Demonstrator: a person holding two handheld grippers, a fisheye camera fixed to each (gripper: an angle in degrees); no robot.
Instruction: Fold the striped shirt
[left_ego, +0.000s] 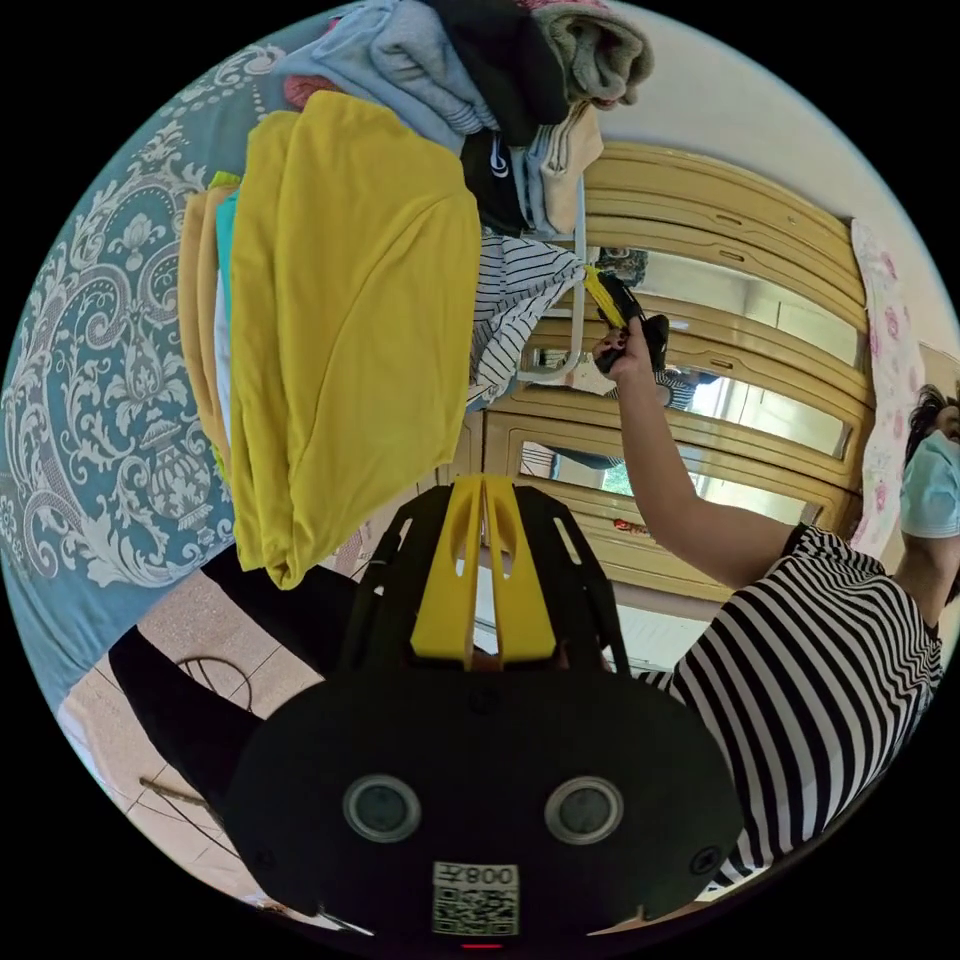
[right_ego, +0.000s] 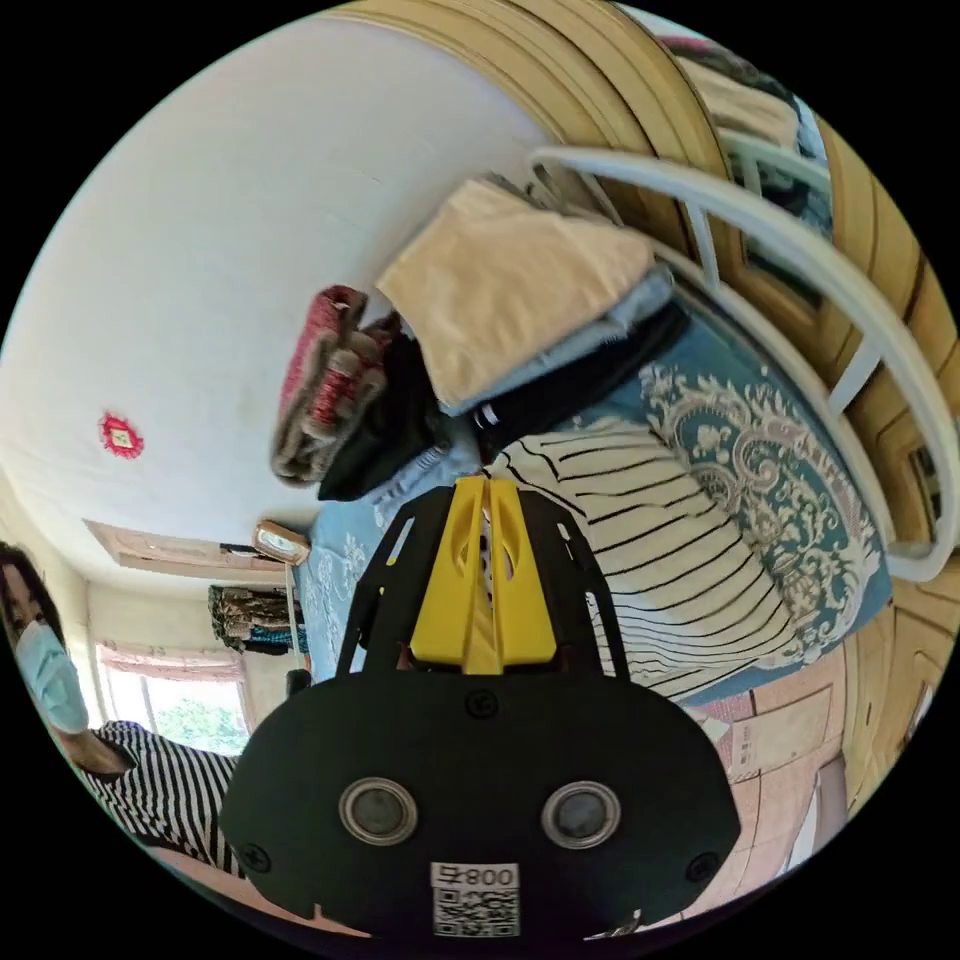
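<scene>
The striped shirt (right_ego: 660, 560) is lying unfolded on the patterned bedspread (right_ego: 800, 480), beside a clothes pile (right_ego: 520, 290), so folding is only starting. The right tool (right_ego: 485, 500) is reaching over the shirt's edge with jaws pressed nearly together, though whether cloth is pinched between them is hard to tell. The left tool (left_ego: 483, 497) is hanging empty, jaws together, below a folded yellow garment (left_ego: 350, 310); most of the shirt is hidden there.

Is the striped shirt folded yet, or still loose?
Still loose. The striped shirt lies rumpled on the bed, one edge pinched in the right gripper; no neat folds show.
</scene>
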